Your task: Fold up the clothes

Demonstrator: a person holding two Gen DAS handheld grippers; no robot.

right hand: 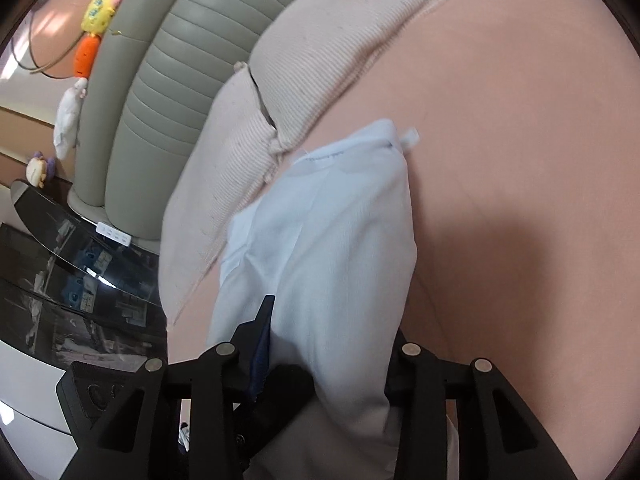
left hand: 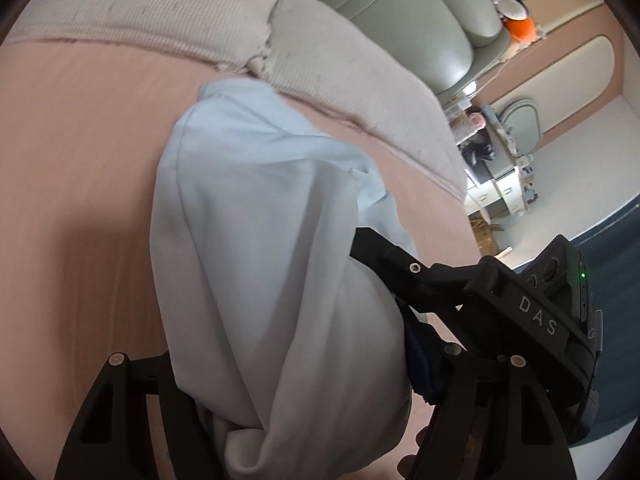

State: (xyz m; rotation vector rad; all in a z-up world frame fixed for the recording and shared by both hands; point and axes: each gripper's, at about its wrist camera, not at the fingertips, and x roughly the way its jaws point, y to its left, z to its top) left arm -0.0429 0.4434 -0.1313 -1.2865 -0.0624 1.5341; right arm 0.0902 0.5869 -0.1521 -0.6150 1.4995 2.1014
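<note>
A light blue garment lies bunched lengthwise on a pink bed sheet, its near end lifted. In the left wrist view the near end fills the gap between the fingers of my left gripper, which is shut on the cloth. My right gripper comes in from the right, one black finger buried in the same fold. In the right wrist view the garment runs away from the right gripper, pinched between the blue-padded left finger and the right one. A small white tag sticks out at the far end.
Two beige ribbed pillows lie beyond the garment against a grey-green padded headboard. Plush toys hang beside it. A glossy black nightstand stands off the bed's edge, and a cluttered white dresser by the far wall.
</note>
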